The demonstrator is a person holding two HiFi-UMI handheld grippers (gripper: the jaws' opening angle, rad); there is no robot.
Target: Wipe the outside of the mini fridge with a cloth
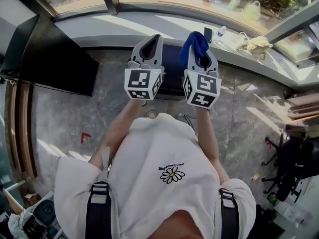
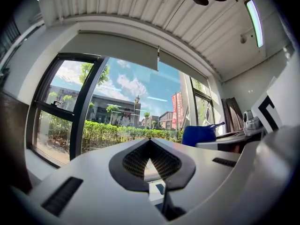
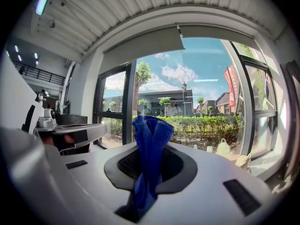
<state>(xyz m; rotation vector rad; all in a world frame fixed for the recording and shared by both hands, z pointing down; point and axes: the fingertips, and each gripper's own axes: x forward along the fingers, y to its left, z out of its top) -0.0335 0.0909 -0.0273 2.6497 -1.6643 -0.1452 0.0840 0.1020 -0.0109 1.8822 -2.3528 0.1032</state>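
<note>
**Cloth gripped and raised, fridge not yet touched**

The person is standing on the stone floor (image 1: 65, 118), facing a long window ledge (image 1: 149, 26) that is running along the glass. A big black cabinet (image 1: 55, 59) is sitting against the ledge at the left. A smaller dark unit (image 1: 172, 76) is standing on the floor against the ledge straight ahead. It is showing only between the two raised tools, and it is probably the mini fridge, though too little is visible to be sure.

The left hand-held gripper (image 2: 150, 146) is being held with its pads pressed together at the tips and nothing between them. It is likely being kept free to steady or open something later.

The right hand-held gripper (image 3: 149, 165) is clamping the blue cloth (image 3: 150, 135). The cloth is running down through the closed jaws, and a folded bunch is sticking out past the tips, which would give a soft pad for rubbing a panel.

Both tools are pointing up and out at the window, well above the dark unit, so wiping is seemingly not yet starting. The cloth would need to be lowered to the unit's top or side.
</note>
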